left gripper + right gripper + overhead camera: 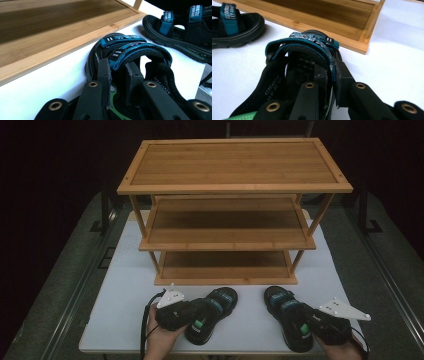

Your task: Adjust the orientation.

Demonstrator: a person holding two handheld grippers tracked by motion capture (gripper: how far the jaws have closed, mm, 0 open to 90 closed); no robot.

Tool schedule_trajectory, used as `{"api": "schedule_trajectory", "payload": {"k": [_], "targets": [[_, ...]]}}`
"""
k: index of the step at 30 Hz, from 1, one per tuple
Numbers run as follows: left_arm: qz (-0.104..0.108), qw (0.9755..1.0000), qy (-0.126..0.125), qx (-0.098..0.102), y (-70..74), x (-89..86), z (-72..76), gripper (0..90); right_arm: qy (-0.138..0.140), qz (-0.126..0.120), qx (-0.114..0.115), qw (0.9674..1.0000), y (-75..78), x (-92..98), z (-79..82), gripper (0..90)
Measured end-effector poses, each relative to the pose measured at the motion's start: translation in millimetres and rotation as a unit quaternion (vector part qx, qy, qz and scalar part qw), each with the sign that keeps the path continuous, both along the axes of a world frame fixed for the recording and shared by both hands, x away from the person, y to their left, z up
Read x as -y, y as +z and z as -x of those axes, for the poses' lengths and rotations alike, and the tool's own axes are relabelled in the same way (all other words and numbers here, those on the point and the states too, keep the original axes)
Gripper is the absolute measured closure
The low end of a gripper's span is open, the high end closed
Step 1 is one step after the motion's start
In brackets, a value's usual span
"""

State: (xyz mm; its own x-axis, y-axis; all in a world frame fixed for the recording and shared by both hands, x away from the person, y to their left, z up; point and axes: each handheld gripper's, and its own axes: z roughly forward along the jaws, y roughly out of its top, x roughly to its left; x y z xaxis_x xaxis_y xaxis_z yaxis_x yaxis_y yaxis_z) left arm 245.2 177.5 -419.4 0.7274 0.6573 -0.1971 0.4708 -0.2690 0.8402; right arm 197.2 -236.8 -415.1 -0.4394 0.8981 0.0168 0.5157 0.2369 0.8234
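Two black sandals with teal straps lie on the white table in front of a bamboo rack. My left gripper (201,313) is shut on the left sandal (223,300); in the left gripper view the gripper (117,71) clamps the sandal (130,50) at the side of its strap, one jaw outside, one under the strap. My right gripper (306,318) is shut on the right sandal (280,301). In the right gripper view the gripper (331,72) pinches the edge of that sandal's teal strap (299,46). Both soles rest on the table.
The three-shelf bamboo rack (225,281) stands just beyond the sandals, its shelves bare. The white table (120,290) ends close behind my hands; dark floor and rails lie at both sides. Each gripper view also catches the other sandal (175,32) (234,27).
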Motion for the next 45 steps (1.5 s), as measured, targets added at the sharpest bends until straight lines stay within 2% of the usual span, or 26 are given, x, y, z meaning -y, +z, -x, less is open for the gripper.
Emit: {"api": "schedule_trajectory", "payload": {"k": [14,24,45], "targets": [[0.012,0.9999,0.008,0.006,3.5,-5.0,0.5,77.8,0.022,-0.012,0.004,0.9997,2.4,-12.0,3.8,82.0],[0.012,0.9999,0.004,0.008,6.4,-5.2,1.6,77.9,0.023,-0.024,0.010,0.9994,3.9,-16.0,4.6,82.0],[0.014,0.9994,0.016,0.027,17.2,-8.6,2.6,77.9,0.038,-0.021,0.026,0.9987,7.7,-33.1,7.7,82.1]]}}
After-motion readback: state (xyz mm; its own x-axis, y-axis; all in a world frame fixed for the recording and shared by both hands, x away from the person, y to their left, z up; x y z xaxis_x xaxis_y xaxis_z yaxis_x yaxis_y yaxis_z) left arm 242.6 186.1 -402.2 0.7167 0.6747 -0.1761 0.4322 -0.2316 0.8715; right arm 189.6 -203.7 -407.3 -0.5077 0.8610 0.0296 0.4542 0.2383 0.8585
